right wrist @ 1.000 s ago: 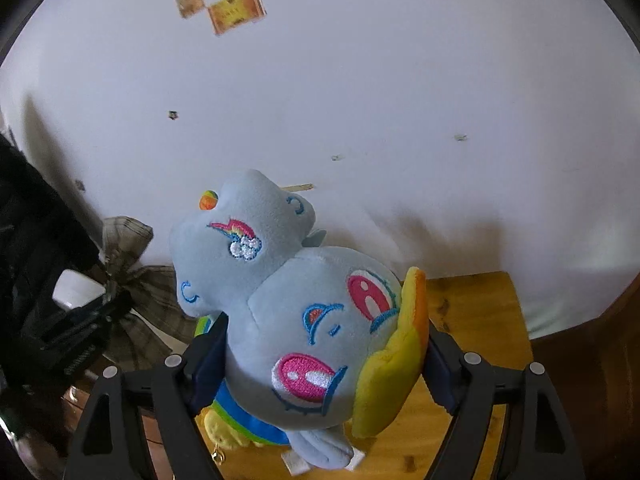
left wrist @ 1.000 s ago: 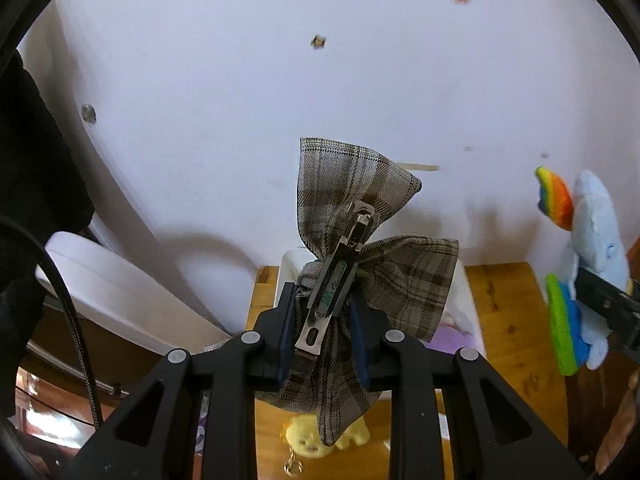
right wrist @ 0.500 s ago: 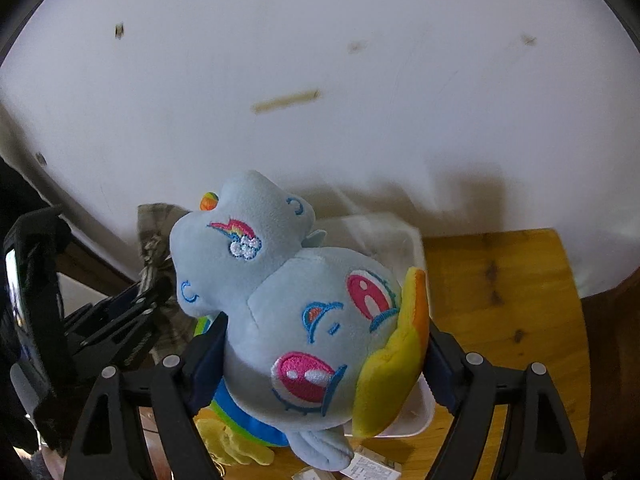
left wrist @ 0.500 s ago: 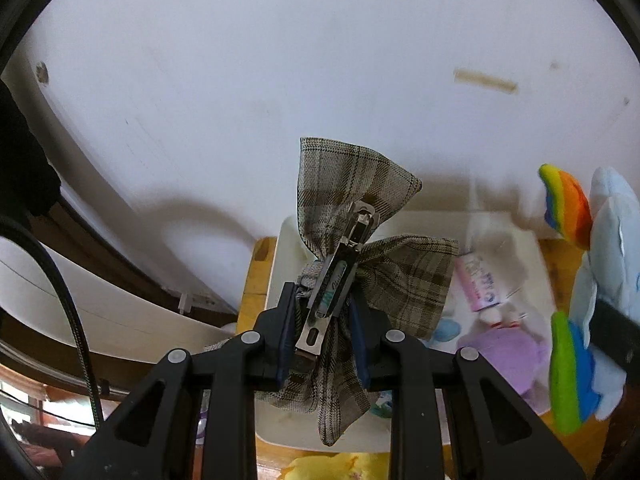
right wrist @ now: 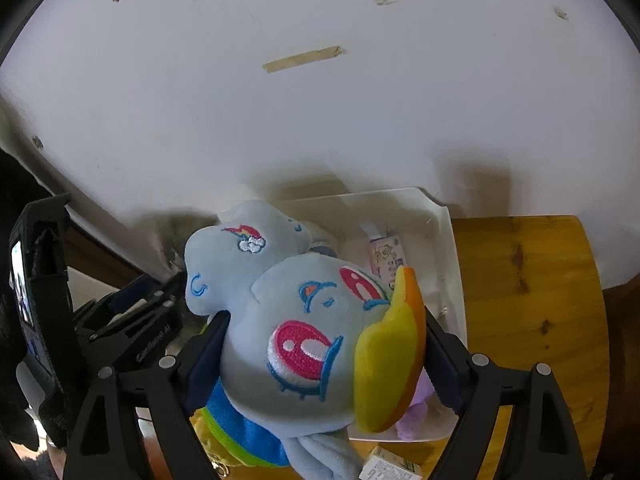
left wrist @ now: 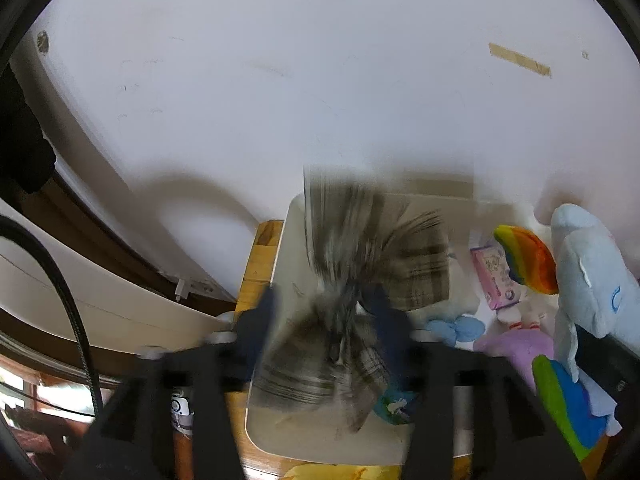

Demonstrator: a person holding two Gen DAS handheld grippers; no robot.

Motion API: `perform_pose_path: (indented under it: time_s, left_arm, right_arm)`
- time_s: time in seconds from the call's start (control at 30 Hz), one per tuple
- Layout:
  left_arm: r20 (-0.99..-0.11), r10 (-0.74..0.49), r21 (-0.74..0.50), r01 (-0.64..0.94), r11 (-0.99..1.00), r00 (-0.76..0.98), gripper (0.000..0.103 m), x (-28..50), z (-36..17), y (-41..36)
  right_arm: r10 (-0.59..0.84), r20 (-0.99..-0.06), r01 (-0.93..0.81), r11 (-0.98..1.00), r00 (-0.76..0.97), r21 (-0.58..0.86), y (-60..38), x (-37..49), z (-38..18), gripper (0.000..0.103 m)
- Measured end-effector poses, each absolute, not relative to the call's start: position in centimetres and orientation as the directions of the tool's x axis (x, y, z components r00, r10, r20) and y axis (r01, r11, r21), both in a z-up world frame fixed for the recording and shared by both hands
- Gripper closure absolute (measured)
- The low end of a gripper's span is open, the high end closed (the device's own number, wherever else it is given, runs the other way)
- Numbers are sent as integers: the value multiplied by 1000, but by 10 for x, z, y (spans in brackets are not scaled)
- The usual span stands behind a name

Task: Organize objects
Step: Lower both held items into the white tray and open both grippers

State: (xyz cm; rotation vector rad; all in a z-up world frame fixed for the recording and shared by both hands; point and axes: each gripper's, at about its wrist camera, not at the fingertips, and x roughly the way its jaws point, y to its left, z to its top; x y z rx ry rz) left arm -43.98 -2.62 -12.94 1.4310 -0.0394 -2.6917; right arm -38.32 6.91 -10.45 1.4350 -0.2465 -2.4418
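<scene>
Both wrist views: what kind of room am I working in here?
Probably a home, perhaps a child's corner. A wooden table stands against a scuffed white wall, and on it a white bin holds soft toys, with a pony plush and a plaid bow over it.

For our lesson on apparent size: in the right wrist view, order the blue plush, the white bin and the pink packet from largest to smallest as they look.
1. Blue plush: looks largest, but it sits nearest the camera, so its true rank against the bin is unsure.
2. White bin: partly hidden.
3. Pink packet: clearly smallest.
</scene>
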Motion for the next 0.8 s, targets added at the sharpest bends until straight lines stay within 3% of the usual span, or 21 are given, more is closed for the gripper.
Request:
perform_pose_path:
  time_s: [0.03,0.8]
  left_arm:
    - [-820,-96,62,79,-995,-564,22,-439,-126,-27]
    - [-783,-95,51,88,-995,-614,18,-412,-98,-39]
  right_arm:
    - [-349,-820,160,-937,-453,311,71,-383,-104,15]
    - [-444,-762,157,-893,-472,423,74,-385,-83,10]
